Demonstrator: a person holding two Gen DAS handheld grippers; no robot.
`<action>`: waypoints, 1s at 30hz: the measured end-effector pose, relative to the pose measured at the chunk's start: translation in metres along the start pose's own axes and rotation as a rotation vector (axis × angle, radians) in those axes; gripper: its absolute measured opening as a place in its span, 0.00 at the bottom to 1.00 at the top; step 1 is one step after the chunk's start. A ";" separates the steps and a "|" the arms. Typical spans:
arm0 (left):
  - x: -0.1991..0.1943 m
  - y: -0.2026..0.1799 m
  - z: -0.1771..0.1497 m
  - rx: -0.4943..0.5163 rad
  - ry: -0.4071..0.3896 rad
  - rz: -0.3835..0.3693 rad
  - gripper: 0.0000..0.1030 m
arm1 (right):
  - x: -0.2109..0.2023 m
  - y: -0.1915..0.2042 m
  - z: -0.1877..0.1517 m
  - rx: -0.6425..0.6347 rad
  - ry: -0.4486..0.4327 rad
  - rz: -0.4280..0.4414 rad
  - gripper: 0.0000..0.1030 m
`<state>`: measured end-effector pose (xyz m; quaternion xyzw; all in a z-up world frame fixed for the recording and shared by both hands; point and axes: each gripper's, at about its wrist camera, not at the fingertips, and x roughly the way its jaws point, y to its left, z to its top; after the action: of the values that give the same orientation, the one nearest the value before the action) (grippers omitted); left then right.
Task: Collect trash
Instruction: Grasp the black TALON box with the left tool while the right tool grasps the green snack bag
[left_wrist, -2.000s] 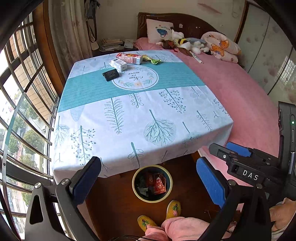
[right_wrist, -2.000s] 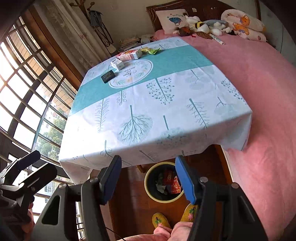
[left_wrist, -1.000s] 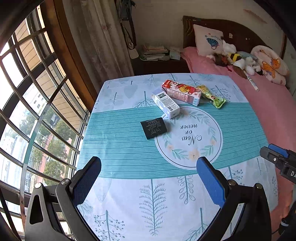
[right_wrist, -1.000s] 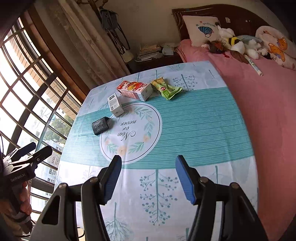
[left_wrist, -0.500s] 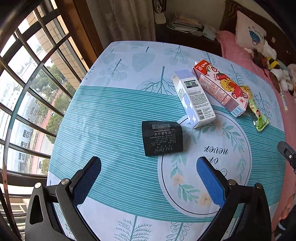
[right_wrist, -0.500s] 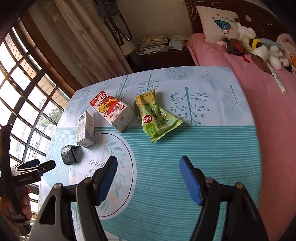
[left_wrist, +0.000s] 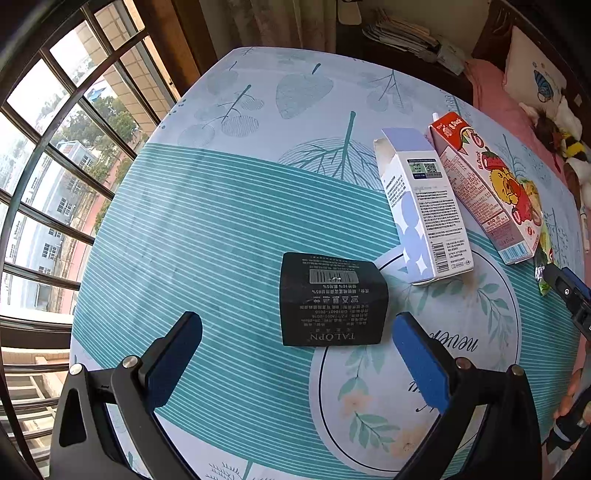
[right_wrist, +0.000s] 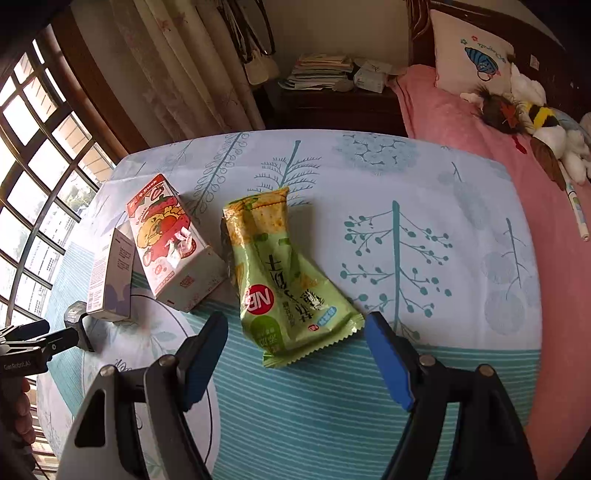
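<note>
Both tools wide open, nothing held. Left gripper (left_wrist: 297, 354) low over the tablecloth (left_wrist: 207, 221), aimed at the black box (left_wrist: 332, 300), which lies flat just ahead of the tips and right of centre in the gap; right pad (left_wrist: 421, 363) just beside the box's near-right corner, left pad well apart from it. Right gripper (right_wrist: 295, 358) hovers w/ the green snack wrapper (right_wrist: 288, 280) ahead, its near edge about level w/ the pad tips, bag angled across the gap. Far right of the black box: white carton (left_wrist: 424, 206) and red strawberry carton (left_wrist: 484, 188), side by side, prob. touching. In right view the red carton sits just left of the wrapper; can't tell if they touch. No bin in view. Judgement: approach phase, no pickup done yet. Risks: black box off-centre, so closing as is may shove it sideways or spin it instead of clamping; needs shift right first. It looks low and flat, so pads could ride over the top or snag cloth and drag it. Wrapper is thin and slick, likely to crumple and slip out if pinched at the edge only; go deeper. Left pad of right tool may nudge the red carton on the way in. Both tools close together over one cluster, collision poss.
</note>
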<state>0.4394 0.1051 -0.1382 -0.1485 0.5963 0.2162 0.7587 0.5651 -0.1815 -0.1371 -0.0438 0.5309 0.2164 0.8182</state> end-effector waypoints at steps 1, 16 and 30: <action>0.002 0.001 0.001 -0.002 0.003 0.005 0.99 | 0.004 0.001 0.002 -0.011 0.006 -0.009 0.75; 0.022 0.003 0.018 -0.054 0.063 -0.007 0.79 | 0.000 0.014 0.007 -0.151 0.003 -0.024 0.76; 0.020 0.029 0.011 -0.119 0.069 -0.092 0.77 | 0.022 0.026 0.024 -0.246 0.006 -0.071 0.82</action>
<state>0.4382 0.1384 -0.1536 -0.2278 0.6006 0.2108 0.7369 0.5821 -0.1442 -0.1421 -0.1634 0.5010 0.2504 0.8122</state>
